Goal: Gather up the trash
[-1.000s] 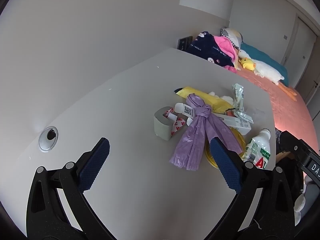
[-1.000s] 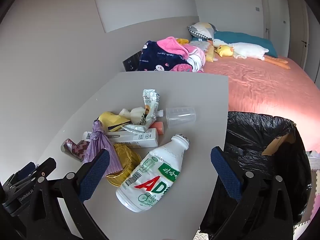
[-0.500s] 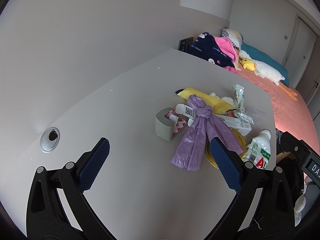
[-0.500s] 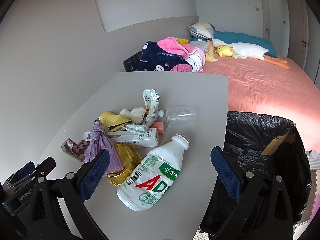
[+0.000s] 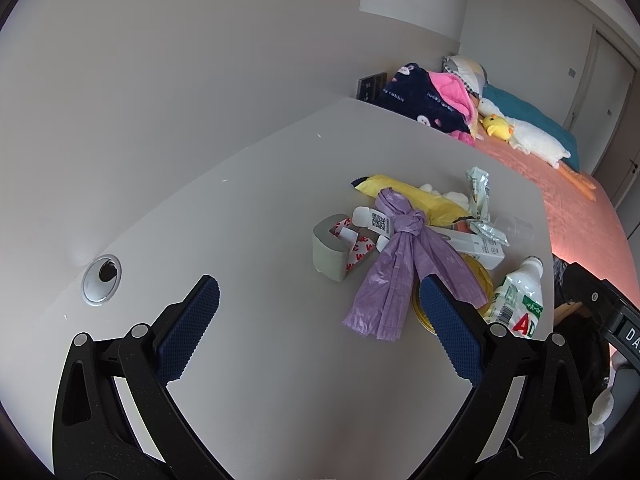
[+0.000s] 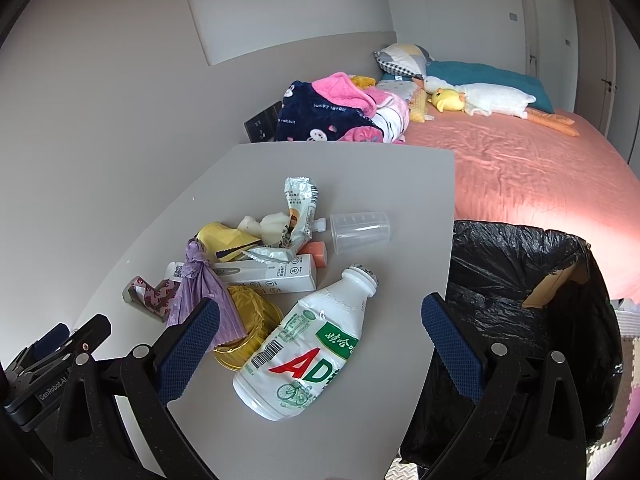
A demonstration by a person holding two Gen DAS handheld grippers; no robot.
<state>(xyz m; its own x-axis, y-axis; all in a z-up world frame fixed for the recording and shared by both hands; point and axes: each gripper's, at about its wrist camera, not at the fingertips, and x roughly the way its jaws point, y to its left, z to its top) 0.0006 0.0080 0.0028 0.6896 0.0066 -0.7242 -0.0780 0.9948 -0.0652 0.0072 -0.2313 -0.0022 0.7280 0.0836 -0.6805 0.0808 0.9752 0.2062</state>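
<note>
A pile of trash lies on the grey table [image 5: 248, 208]: a knotted purple bag [image 5: 404, 264], a grey tape roll [image 5: 330, 250], a yellow wrapper [image 5: 416, 198], a white carton [image 6: 276, 276], a gold lid [image 6: 248, 328], a clear cup [image 6: 360, 230] and a white AD bottle [image 6: 308, 352], also in the left wrist view [image 5: 518, 300]. My left gripper [image 5: 316, 320] is open and empty, just short of the purple bag. My right gripper [image 6: 320, 344] is open and empty, above the bottle. A black-lined bin [image 6: 520, 280] stands right of the table.
A cable hole [image 5: 102, 280] sits at the table's left. A bed with a pink sheet [image 6: 520, 168], clothes [image 6: 332, 112] and plush toys [image 6: 480, 98] lies beyond the table. The left gripper's body [image 6: 48, 364] shows at the right wrist view's lower left.
Both views have shifted very slightly; the trash sits a touch nearer in the left wrist view. Both grippers stay open and empty.
</note>
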